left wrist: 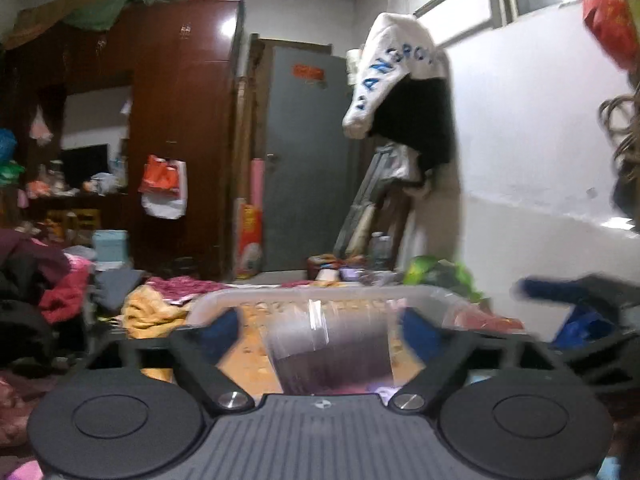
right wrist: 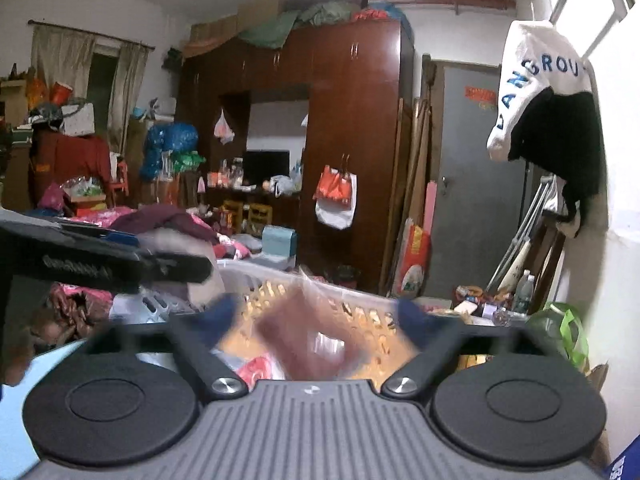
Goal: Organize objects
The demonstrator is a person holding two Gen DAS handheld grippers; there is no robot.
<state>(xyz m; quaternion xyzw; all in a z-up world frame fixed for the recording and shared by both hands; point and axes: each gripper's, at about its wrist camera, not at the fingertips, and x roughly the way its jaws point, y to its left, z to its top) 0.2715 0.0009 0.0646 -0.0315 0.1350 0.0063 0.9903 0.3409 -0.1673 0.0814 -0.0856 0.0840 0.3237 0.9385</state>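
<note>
Both our grippers, left gripper (left wrist: 320,330) and right gripper (right wrist: 316,322), jaws wide, gripping nothing. Clear packet (left wrist: 332,348) lying in plastic bin (left wrist: 432,294). Looks like drop step done; next we hunt another item.

Two hand-held grippers: the left hand-held gripper (left wrist: 320,330) and the right hand-held gripper (right wrist: 318,320), each with two blue-tipped fingers spread wide. One clear plastic bin (left wrist: 320,294) ahead of them. One blurred clear packet with dark contents (left wrist: 332,352) in the near middle. One brown wardrobe (right wrist: 352,140), one grey door (left wrist: 308,160), one white lettered garment (left wrist: 392,72) hanging on the right.
</note>
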